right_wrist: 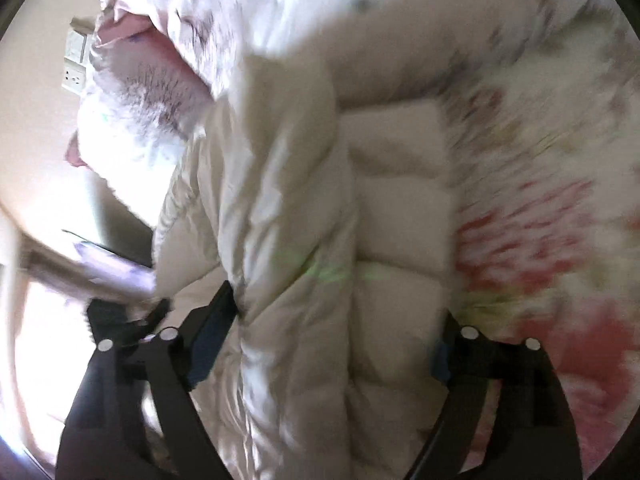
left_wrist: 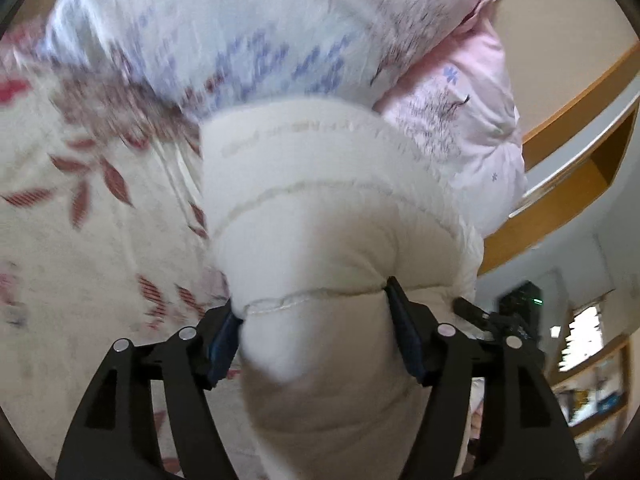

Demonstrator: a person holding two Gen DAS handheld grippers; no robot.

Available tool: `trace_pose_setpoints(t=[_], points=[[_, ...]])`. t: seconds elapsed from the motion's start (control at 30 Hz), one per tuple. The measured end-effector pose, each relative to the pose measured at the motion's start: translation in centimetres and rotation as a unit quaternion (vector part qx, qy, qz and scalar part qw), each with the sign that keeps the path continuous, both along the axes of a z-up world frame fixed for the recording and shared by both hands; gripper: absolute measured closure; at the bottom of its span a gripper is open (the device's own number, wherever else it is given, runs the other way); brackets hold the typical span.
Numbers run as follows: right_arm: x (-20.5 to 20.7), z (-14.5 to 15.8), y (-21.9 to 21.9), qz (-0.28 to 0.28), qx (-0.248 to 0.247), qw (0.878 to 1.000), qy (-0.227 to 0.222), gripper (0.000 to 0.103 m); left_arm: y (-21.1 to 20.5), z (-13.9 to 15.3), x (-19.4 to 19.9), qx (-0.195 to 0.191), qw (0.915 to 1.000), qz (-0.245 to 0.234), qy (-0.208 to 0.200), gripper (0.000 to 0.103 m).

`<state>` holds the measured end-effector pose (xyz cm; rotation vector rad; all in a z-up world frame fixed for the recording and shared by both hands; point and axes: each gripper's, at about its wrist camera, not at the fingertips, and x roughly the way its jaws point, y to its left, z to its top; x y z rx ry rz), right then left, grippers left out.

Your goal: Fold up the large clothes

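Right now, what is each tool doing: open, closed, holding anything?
Left tool: closed on the cream puffer jacket.
Right tool: wide open, jacket between its fingers, not gripped.

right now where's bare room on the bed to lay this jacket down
Free: the red-leaf bedsheet beside the cream quilted puffer jacket, on the side away from the wooden shelf. Crowded: ahead, the white and pink floral pillows press against the jacket's far end.
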<state>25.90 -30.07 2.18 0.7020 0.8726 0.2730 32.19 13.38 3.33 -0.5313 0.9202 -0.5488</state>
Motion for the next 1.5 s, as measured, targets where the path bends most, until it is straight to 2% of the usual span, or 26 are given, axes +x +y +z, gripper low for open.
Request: trace_pose_setpoints(t=[0.03,0.1,0.17,0.23,0.33,0.43,0.5,0.53,0.6,0.73,0.8,0.87,0.9,0.97,1.07,1.17,1.2,1.23,1.27,1.3,1.37,1.5], points=[[-0.8,0.8,-0.3,-0.017,-0.028,0.999,-0.009,0.019,0.3,0.9,-0.7,0.015,0.9997,0.011,-0.019,0.036],[-3.7,3.4,-0.5,-0.071,-0.115,0.989,-0.053,0.019,0.6,2.7,-2.2,0.042,0.9969,0.027,-0.061,0.036],[-6.1,5.5,0.3,-0.077,-0.161,0.979,-0.100,0.022,0.4,4.7,-4.9,0.080,0.9893,0.035,-0.117,0.036],[-8.4,7.0,3.3,-0.029,-0.175,0.974,-0.142,0.026,-0.7,6.1,-7.2,0.103,0.9817,0.020,-0.158,0.036],[-11.0,7.1,7.9,0.044,-0.210,0.962,-0.167,0.032,-3.5,6.9,-10.6,0.136,0.9709,-0.023,-0.196,0.034],[-10.6,6.2,12.6,0.078,-0.248,0.951,-0.165,0.032,-5.4,6.4,-12.8,0.169,0.9611,-0.057,-0.211,0.034],[-9.3,4.9,13.4,0.088,-0.266,0.949,-0.143,0.034,-7.0,5.7,-13.4,0.200,0.9524,-0.076,-0.217,0.034],[-9.1,4.1,13.1,0.090,-0.270,0.950,-0.129,0.036,-7.1,5.2,-13.5,0.207,0.9512,-0.080,-0.214,0.034],[-8.1,2.0,12.9,0.093,-0.278,0.951,-0.095,0.038,-7.5,3.9,-12.7,0.207,0.9557,-0.088,-0.190,0.034],[-7.6,0.1,12.3,0.096,-0.267,0.956,-0.072,0.037,-7.8,1.2,-10.4,0.200,0.9645,-0.089,-0.149,0.034],[-7.3,0.5,11.9,0.101,-0.260,0.958,-0.068,0.038,-7.8,0.5,-9.8,0.198,0.9657,-0.087,-0.144,0.034],[-7.5,1.9,10.9,0.103,-0.224,0.966,-0.075,0.036,-7.6,0.3,-9.8,0.191,0.9665,-0.086,-0.149,0.030],[-7.4,3.0,9.9,0.092,-0.200,0.972,-0.088,0.033,-7.5,0.4,-9.8,0.186,0.9670,-0.087,-0.152,0.025],[-6.5,5.4,7.0,0.039,-0.154,0.980,-0.118,0.016,-7.5,0.4,-10.1,0.174,0.9673,-0.090,-0.161,0.020],[-2.8,7.1,3.5,-0.032,-0.118,0.987,-0.102,0.016,-7.6,0.4,-10.5,0.164,0.9671,-0.095,-0.170,0.015],[1.1,6.9,2.1,-0.053,-0.092,0.991,-0.076,0.018,-7.2,0.5,-10.6,0.143,0.9699,-0.096,-0.172,0.013],[2.4,6.7,2.1,-0.050,-0.080,0.993,-0.070,0.021,-7.0,0.5,-10.6,0.135,0.9712,-0.096,-0.171,0.013],[3.2,6.4,2.2,-0.046,-0.075,0.994,-0.066,0.035,-6.8,0.6,-10.6,0.124,0.9729,-0.096,-0.170,0.013],[4.3,6.1,2.4,-0.040,-0.076,0.994,-0.060,0.068,-6.6,0.6,-10.6,0.115,0.9741,-0.096,-0.169,0.011],[5.0,5.6,2.6,-0.038,-0.081,0.995,-0.051,0.081,-6.5,0.7,-10.6,0.110,0.9747,-0.097,-0.169,0.010],[5.7,4.5,2.2,-0.052,-0.088,0.994,-0.031,0.087,-6.2,0.9,-10.8,0.096,0.9755,-0.098,-0.172,0.010],[5.6,1.7,1.3,-0.097,-0.118,0.988,0.022,0.089,-6.1,1.7,-11.4,0.070,0.9733,-0.110,-0.189,0.010]])
